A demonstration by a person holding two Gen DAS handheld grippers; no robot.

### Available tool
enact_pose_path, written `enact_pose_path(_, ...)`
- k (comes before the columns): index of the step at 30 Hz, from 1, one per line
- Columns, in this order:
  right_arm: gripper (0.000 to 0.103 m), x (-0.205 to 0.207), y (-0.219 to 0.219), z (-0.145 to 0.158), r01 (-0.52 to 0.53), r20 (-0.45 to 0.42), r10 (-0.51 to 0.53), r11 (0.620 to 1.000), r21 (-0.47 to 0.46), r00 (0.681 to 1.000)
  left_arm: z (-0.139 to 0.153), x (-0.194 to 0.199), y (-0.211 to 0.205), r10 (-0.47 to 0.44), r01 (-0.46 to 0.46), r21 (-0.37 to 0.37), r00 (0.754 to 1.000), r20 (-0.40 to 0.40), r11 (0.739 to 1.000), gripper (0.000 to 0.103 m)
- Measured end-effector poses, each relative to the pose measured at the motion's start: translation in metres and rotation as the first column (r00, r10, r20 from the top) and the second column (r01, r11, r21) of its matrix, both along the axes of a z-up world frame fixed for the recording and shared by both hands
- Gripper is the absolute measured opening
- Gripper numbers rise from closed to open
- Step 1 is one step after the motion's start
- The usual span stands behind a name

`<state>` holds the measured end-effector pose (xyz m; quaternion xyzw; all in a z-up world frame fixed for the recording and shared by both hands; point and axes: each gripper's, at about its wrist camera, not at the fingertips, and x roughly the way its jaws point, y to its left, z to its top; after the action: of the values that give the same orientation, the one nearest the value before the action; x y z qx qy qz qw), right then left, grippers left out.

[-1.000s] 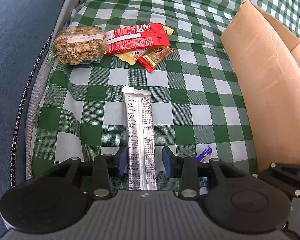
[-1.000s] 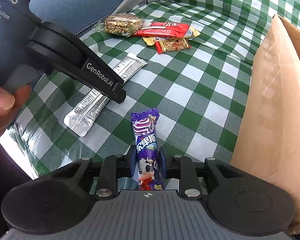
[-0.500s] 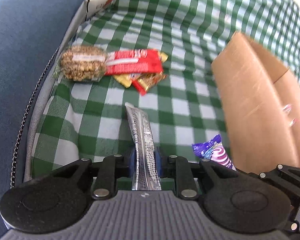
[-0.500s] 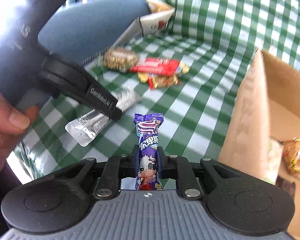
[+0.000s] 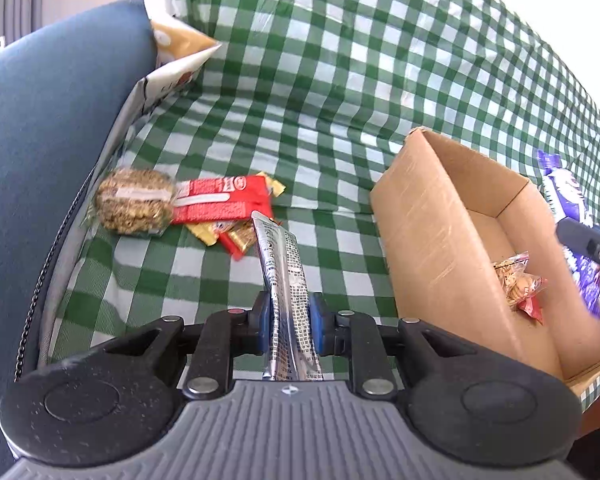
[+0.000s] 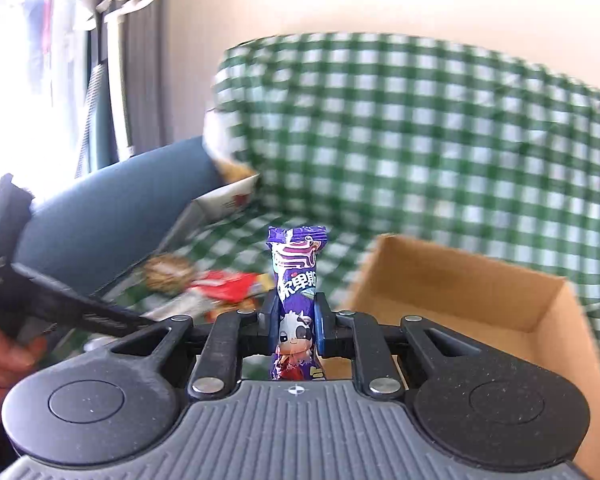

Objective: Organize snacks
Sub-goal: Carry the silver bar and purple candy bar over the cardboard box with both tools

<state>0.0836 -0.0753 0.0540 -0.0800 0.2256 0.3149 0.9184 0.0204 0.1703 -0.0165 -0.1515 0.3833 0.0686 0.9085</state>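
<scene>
Both grippers have come up off the green-checked cloth (image 5: 340, 92) since a second ago, each carrying a snack that then lay flat on it. Back then the cardboard box (image 5: 432, 240) showed only its outer wall in the left wrist view; now that view looks down into its open top, where a small clear packet with red ends (image 5: 518, 280) lies on the floor of the box. The pile of remaining snacks has stayed put on the cloth, well to the left of the box: a round grain cake in clear wrap (image 5: 134, 200), a red packet (image 5: 220, 202) touching it, and a couple of small yellow and red bars (image 5: 232, 236) tucked under the red packet's near edge.

Left gripper (image 5: 288, 326): its jaws, a second ago spread either side of the silver sachet (image 5: 282, 264), are now clamped on the sachet's lower part, and the sachet stands tilted up, clear of the cloth, left of the box.

Right gripper (image 6: 296, 324): clenched on the purple candy packet (image 6: 296, 276), as it was before, but the packet is now lifted and upright, just left of the box's near corner; in the left wrist view it hangs beside the box's right wall.
</scene>
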Motion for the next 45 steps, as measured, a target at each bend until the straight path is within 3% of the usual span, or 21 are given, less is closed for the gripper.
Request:
enact_pose_path(6,0.018,0.018,-0.047,-0.007,0.105,-0.035,-0.103,0.993,0.057,0.994,0.002,0.008,-0.012,-0.021,0.020,0.019,1.000,0.012,1.000,0.022)
enact_pose_path(20,0.018,0.025,-0.104,-0.006,0.220,-0.021,-0.219,0.975,0.028,0.975,0.016,0.023,-0.048,-0.050,0.051,-0.004,0.988,0.147,0.999,0.022)
enact_pose_path(35,0.018,0.028,-0.132,-0.010,0.313,-0.014,-0.313,0.949,0.028,0.950,0.028,0.026,-0.089,-0.133,0.146,-0.021,0.947,0.292,0.989,0.022)
enact_pose_path(45,0.018,0.029,-0.129,-0.009,0.343,0.006,-0.344,0.939,0.027,0.939,0.036,0.022,-0.115,-0.198,0.204,0.024,0.908,0.369,0.979,0.022)
